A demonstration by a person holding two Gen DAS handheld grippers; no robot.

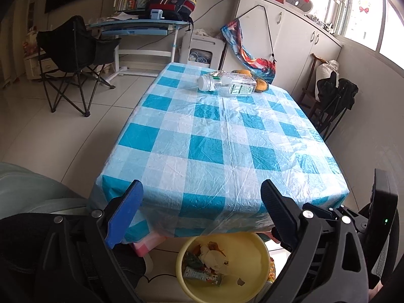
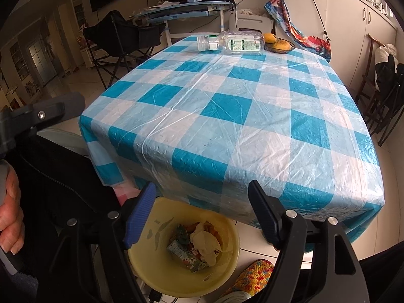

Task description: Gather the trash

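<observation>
A clear plastic bottle (image 1: 227, 82) with a white cap lies on its side at the far end of the blue-and-white checked table (image 1: 214, 136); it also shows in the right wrist view (image 2: 232, 41). A yellow bin (image 1: 250, 260) stands on the floor at the table's near edge, holding a small carton, crumpled paper and peels; in the right wrist view the bin (image 2: 156, 267) sits below my fingers. My left gripper (image 1: 202, 197) is open and empty above the near edge. My right gripper (image 2: 202, 199) is open and empty over the bin.
A dish of yellow fruit (image 2: 279, 45) sits behind the bottle. A black folding chair (image 1: 75, 58) and a desk (image 1: 141, 25) stand at the far left, dark chairs (image 1: 333, 101) at the right, white cabinets (image 1: 298, 35) behind. A crocheted slipper (image 2: 252, 275) lies by the bin.
</observation>
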